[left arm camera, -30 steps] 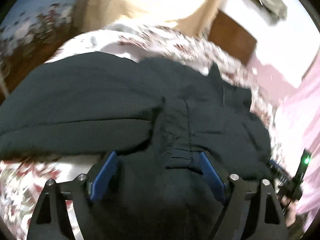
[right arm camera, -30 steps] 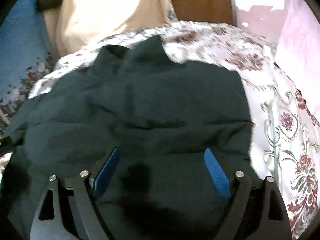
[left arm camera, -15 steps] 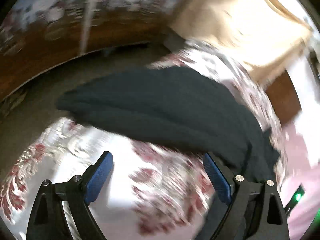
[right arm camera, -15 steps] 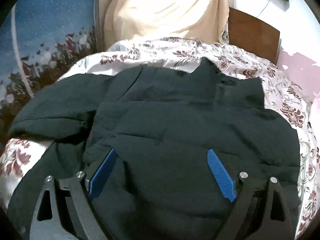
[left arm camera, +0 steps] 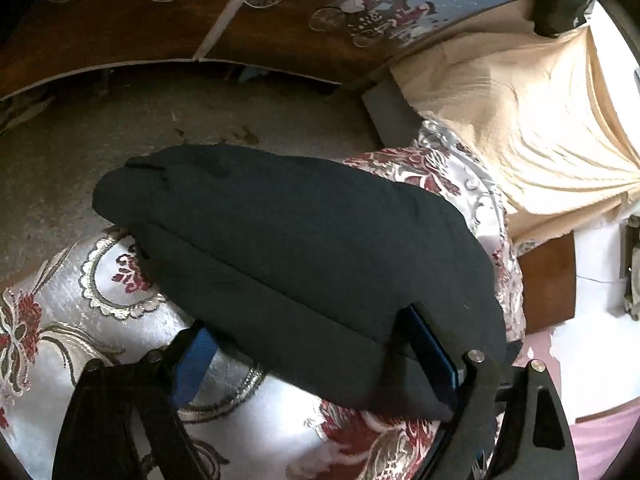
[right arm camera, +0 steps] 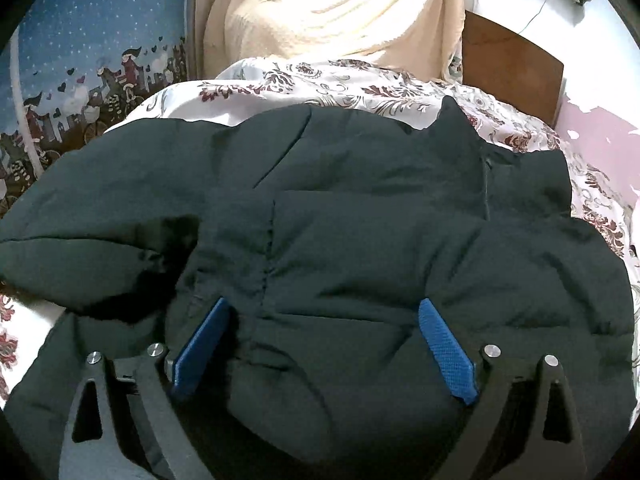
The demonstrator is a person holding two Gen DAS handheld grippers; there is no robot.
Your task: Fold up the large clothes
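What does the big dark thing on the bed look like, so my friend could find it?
Look at the bed with the shiny white bedspread covered in red flowers. Lying across it is a puffy dark jacket, stitched into soft padded rows, one sleeve stretched toward the bed's edge. It is the only plain dark thing on that flowery cover.

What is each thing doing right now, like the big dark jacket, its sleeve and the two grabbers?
dark jacket: spread out on the bed, puffy, not yet folded.
sleeve: stretched sideways, its cuff end past the bed's edge.
left gripper: open, fingers on either side of the sleeve.
right gripper: open, over the jacket's body.
floral bedspread: lying under the jacket.
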